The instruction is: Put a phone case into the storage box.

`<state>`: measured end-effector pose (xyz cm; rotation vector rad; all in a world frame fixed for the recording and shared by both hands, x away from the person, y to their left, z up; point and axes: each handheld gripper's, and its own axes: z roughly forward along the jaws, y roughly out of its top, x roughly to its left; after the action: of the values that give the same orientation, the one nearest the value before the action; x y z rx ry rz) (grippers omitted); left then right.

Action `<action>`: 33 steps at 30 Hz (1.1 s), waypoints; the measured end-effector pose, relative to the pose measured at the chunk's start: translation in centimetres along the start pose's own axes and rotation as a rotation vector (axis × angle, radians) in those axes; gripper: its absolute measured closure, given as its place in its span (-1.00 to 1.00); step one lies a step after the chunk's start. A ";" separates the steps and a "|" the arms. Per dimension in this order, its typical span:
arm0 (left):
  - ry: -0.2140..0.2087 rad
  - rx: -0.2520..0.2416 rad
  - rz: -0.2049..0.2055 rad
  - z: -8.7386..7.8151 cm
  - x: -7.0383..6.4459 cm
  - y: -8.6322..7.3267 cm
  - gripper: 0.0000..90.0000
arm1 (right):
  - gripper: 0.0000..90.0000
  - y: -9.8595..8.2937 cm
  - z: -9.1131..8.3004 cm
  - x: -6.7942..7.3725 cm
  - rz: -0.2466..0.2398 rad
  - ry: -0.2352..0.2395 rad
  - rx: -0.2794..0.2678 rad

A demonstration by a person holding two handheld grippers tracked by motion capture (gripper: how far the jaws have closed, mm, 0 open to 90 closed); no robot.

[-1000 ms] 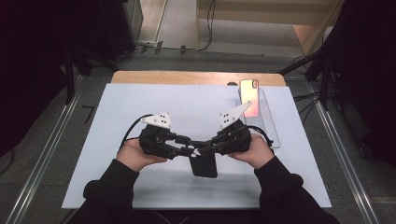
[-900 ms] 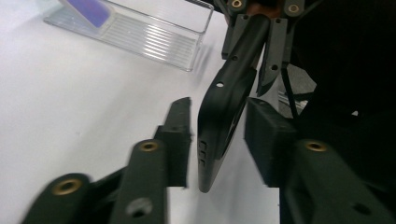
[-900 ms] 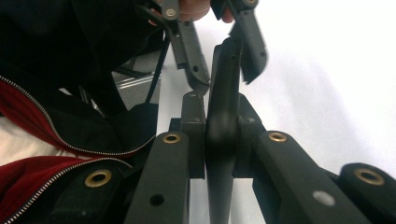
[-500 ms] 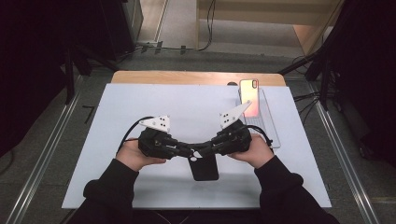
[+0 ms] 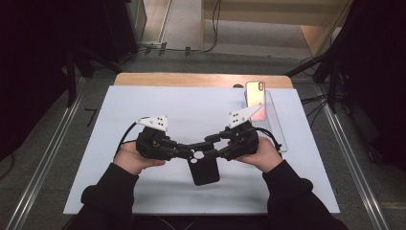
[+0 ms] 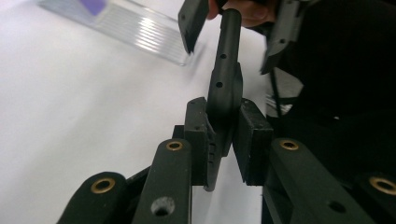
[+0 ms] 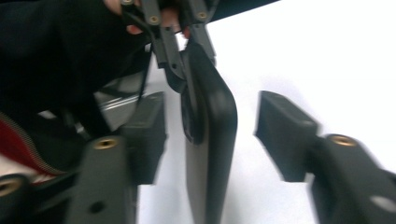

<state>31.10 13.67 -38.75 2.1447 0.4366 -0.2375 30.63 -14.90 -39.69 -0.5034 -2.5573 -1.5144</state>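
The high view looks forward and down from above the person's side. Each gripper view faces along its own jaws, very near. All share the flat black phone case [image 5: 204, 167] [image 6: 225, 84] [image 7: 208, 154].

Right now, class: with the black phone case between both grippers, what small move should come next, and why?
Probably close the right gripper on the case. Its jaws stand open on either side of the case's edge, while the left gripper alone clamps it, so the case hangs from one end.
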 end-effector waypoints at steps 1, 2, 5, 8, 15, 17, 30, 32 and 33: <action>0.011 -0.001 -0.012 -0.2 0.1 0.0 0.71 | -0.26 0.0 0.0 0.0 -0.001 -0.022 -0.006; 0.019 -0.002 -0.030 -0.3 0.2 0.0 0.71 | -0.32 -0.1 0.0 0.0 0.005 -0.037 -0.010; 0.051 0.005 -0.073 -0.6 0.3 0.1 0.71 | -0.41 -0.1 0.0 -0.2 0.049 -0.078 -0.036; 0.088 0.000 -0.129 -0.8 0.5 0.2 0.71 | -0.42 -0.2 0.1 -0.4 0.091 -0.133 -0.050; 0.188 -0.003 -0.175 -1.2 0.3 0.5 0.71 | -0.54 -0.7 0.7 -0.4 0.108 -0.168 -0.096; 0.205 -0.008 -0.184 -1.4 0.2 0.6 0.71 | -0.65 -0.8 0.8 -0.4 0.113 -0.150 -0.093; 0.322 -0.043 -0.276 -1.7 -0.3 1.2 0.71 | -1.00 -0.7 2.3 0.6 0.170 -0.335 -0.060; 0.330 -0.045 -0.296 -1.7 -0.3 1.2 0.71 | -1.00 -0.7 2.6 0.8 0.178 -0.364 -0.064; 0.340 -0.043 -0.309 -1.7 -0.4 1.3 0.71 | -1.00 -0.7 2.8 0.9 0.186 -0.380 -0.066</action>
<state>31.26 14.25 -36.69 2.0723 0.9637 -0.0326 29.72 -12.60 -41.36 -1.1009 -2.6323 -1.5665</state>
